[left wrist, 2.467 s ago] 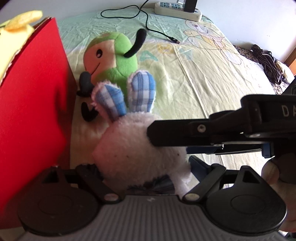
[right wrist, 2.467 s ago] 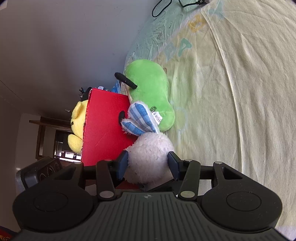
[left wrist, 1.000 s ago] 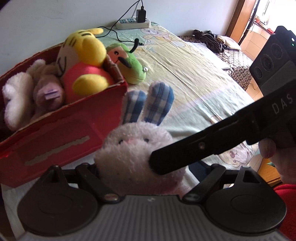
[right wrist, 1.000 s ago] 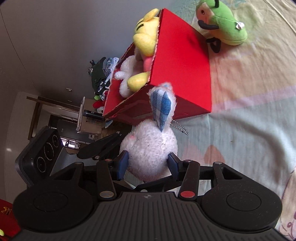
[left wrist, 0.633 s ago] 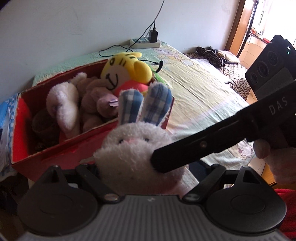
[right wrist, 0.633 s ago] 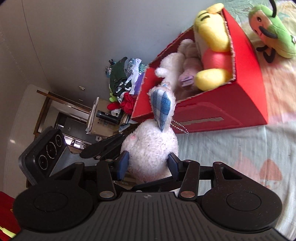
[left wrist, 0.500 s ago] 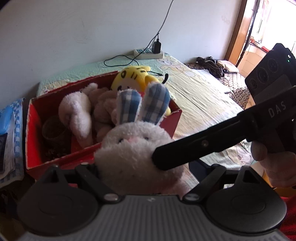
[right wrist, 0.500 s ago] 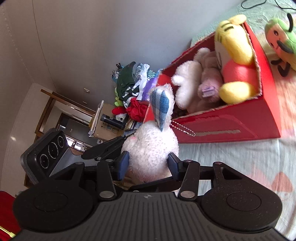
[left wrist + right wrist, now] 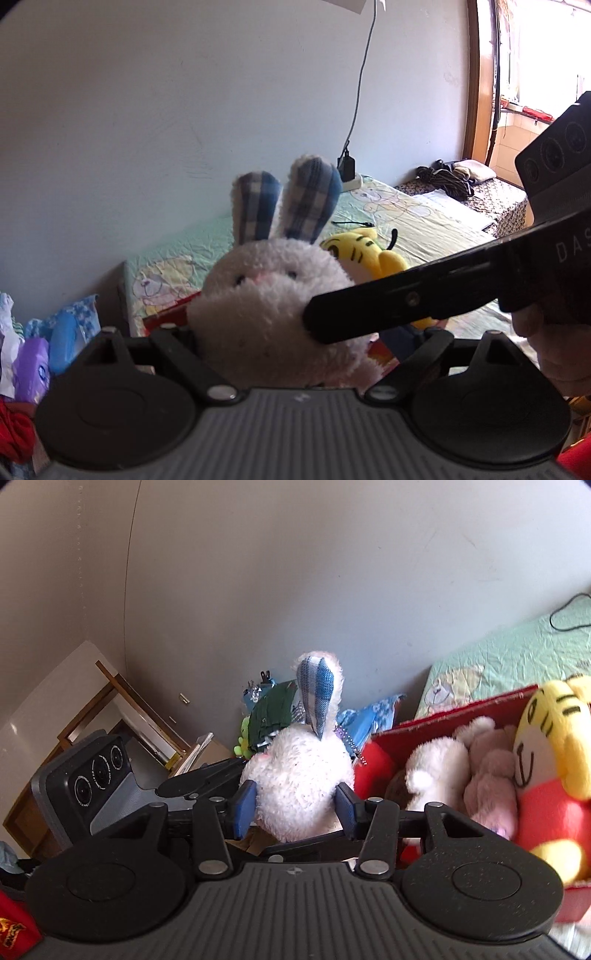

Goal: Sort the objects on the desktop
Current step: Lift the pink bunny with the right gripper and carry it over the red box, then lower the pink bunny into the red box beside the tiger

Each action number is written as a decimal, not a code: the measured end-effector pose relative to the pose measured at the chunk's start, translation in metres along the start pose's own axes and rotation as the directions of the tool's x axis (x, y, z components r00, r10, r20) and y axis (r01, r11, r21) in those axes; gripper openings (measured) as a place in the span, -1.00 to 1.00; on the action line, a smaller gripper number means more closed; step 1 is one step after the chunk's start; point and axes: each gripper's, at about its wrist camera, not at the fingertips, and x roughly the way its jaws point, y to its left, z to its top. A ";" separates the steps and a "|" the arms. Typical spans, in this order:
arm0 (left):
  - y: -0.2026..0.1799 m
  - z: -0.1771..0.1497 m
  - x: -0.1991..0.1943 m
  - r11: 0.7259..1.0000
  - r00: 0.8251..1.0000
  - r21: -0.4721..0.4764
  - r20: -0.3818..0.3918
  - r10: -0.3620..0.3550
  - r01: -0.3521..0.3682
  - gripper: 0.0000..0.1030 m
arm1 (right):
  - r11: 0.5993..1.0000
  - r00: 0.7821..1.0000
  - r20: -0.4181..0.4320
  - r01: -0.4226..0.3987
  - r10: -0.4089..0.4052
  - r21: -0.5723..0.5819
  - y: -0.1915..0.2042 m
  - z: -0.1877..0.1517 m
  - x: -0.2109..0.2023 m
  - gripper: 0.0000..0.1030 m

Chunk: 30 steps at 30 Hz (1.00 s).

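Observation:
A white plush bunny [image 9: 273,295] with blue checked ears is held up in the air by both grippers. My left gripper [image 9: 295,339] is shut on its body from both sides. One finger of my right gripper [image 9: 388,306] presses across its cheek. In the right wrist view the bunny [image 9: 299,786] sits squeezed between the blue pads [image 9: 243,808] of my right gripper [image 9: 295,808], which is shut. The red box [image 9: 443,709] lies just right of and below the bunny. It holds a white plush [image 9: 432,771], a pink plush [image 9: 491,775] and a yellow tiger plush [image 9: 546,746].
The bed with a pale cartoon sheet [image 9: 406,218] runs along the wall. A power strip with a plugged charger [image 9: 347,170] sits at its far end. Clothes and blue packets [image 9: 62,332] are piled off the bed's left end. A person's hand [image 9: 554,347] grips the right tool.
Both grippers have carried the bunny higher and tilted up toward the wall. The red box has dropped low in both views, and the bunny stays clamped.

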 end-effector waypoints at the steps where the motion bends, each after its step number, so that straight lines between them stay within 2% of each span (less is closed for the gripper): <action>1: 0.003 -0.001 0.006 1.000 1.000 0.013 0.002 0.010 -0.010 0.77 | 1.000 1.000 0.006 0.009 -0.009 -0.012 -0.001 0.000 0.005 -0.05; 6: 0.009 -0.013 0.043 0.998 0.998 0.054 -0.052 0.033 -0.030 0.77 | 0.992 0.996 0.015 0.090 -0.089 -0.088 -0.013 -0.012 0.029 -0.08; 14: 0.005 -0.037 0.077 0.998 0.990 0.062 -0.144 -0.012 0.021 0.74 | 0.988 0.989 -0.023 0.149 -0.149 -0.034 -0.034 -0.034 0.031 -0.09; 24: -0.002 -0.038 0.096 0.994 0.987 0.065 -0.142 -0.080 0.090 0.79 | 0.974 0.972 -0.079 0.225 -0.223 0.012 -0.040 -0.028 0.015 -0.06; 30: -0.001 -0.038 0.097 0.991 0.984 0.040 -0.129 -0.121 0.128 0.83 | 0.968 0.967 -0.071 0.249 -0.246 0.037 -0.040 -0.026 0.003 -0.01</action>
